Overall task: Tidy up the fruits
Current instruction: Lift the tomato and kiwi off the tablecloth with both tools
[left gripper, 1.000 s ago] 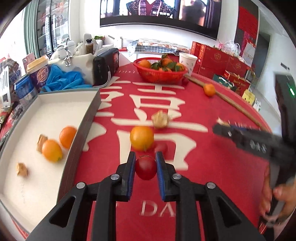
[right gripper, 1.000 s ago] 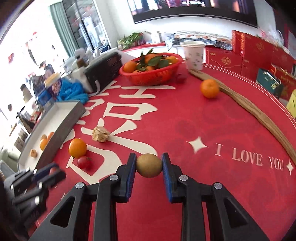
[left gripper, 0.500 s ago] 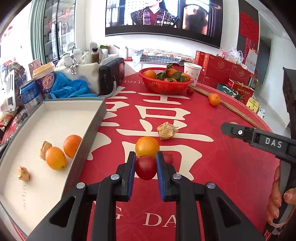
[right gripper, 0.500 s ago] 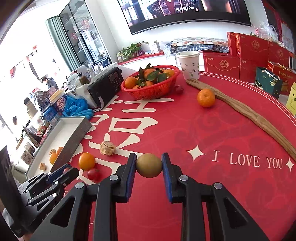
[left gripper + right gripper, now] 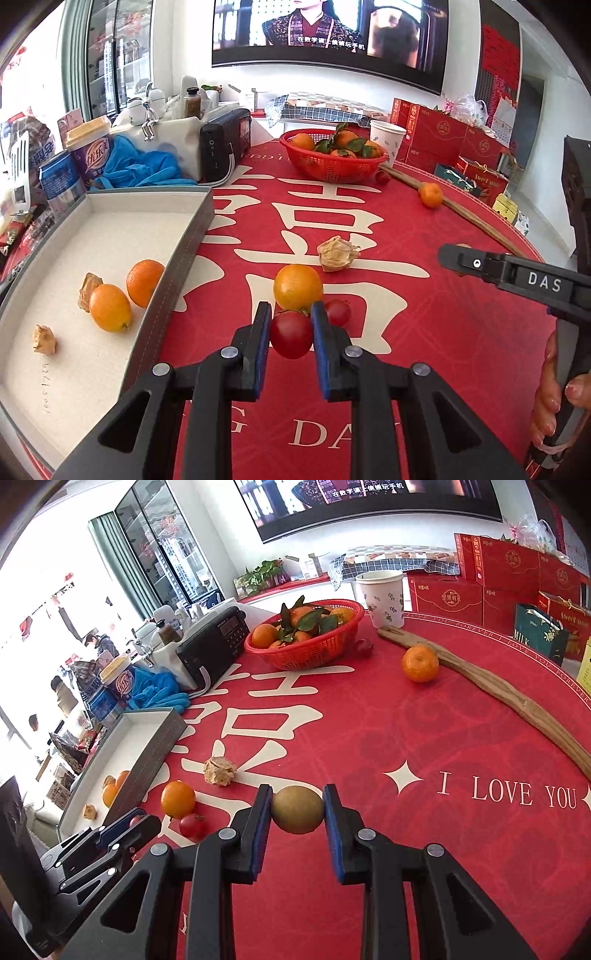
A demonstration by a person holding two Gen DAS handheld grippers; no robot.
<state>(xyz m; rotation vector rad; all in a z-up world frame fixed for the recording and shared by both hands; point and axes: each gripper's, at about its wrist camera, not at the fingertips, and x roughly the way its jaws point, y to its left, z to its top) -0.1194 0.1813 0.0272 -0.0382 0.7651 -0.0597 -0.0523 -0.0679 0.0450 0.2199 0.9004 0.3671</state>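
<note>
Tomato (image 5: 291, 334) clamped in left tool (image 5: 289, 334), beside tray (image 5: 176, 273).

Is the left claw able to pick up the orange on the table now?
Probably not yet. The left claw is shut on a red tomato, so its jaws are occupied, though the orange lies just ahead, unobstructed.

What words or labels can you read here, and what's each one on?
"I LOVE YOU": red tablecloth
"DAS": right gripper
"MILK": green gift bag
"优乐美": purple cup
Radio lettering, TV subtitles, red boxes: too small or blurred.
</note>
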